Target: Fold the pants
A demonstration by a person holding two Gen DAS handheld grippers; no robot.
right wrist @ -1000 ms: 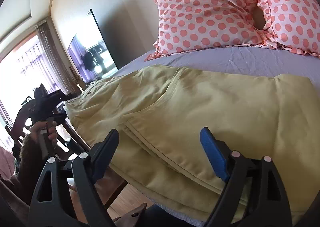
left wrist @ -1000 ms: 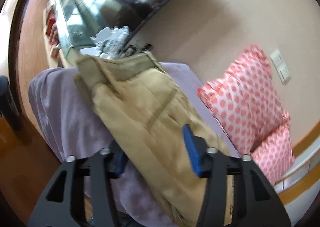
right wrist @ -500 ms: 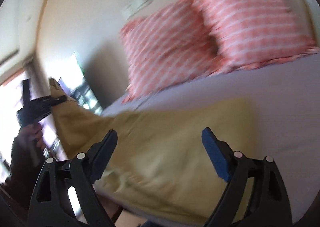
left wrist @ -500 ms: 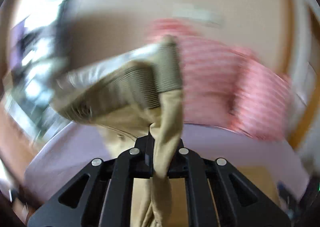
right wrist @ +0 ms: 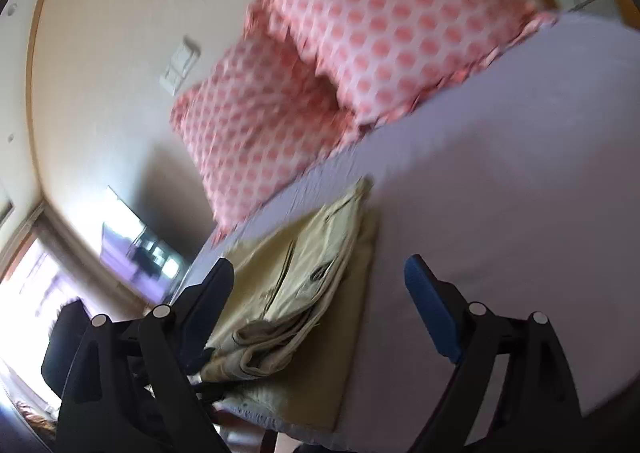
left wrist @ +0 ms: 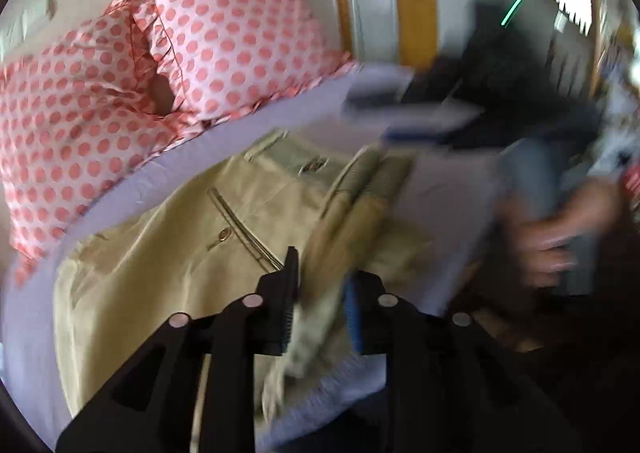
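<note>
The tan pants point(left wrist: 160, 273) lie folded on the lavender bed sheet point(left wrist: 160, 169). In the left wrist view my left gripper point(left wrist: 320, 305) has its jaws a little apart with the pants' cuff end point(left wrist: 360, 189) lying between them, draped over the pocket side. In the right wrist view the pants point(right wrist: 304, 293) lie as a folded stack near the bed's edge. My right gripper point(right wrist: 320, 305) is open wide and empty, just above and in front of the stack.
Two pink polka-dot pillows point(left wrist: 120, 85) lean on the wall at the head of the bed, also in the right wrist view point(right wrist: 320, 65). A hand holding the other gripper point(left wrist: 560, 241) is at the right. A TV point(right wrist: 136, 249) is beyond the bed.
My left gripper closed on the leg end, swung it up and across, and laid it over the waist part; its jaws have now parted slightly. My right gripper stayed open and turned rightward.
</note>
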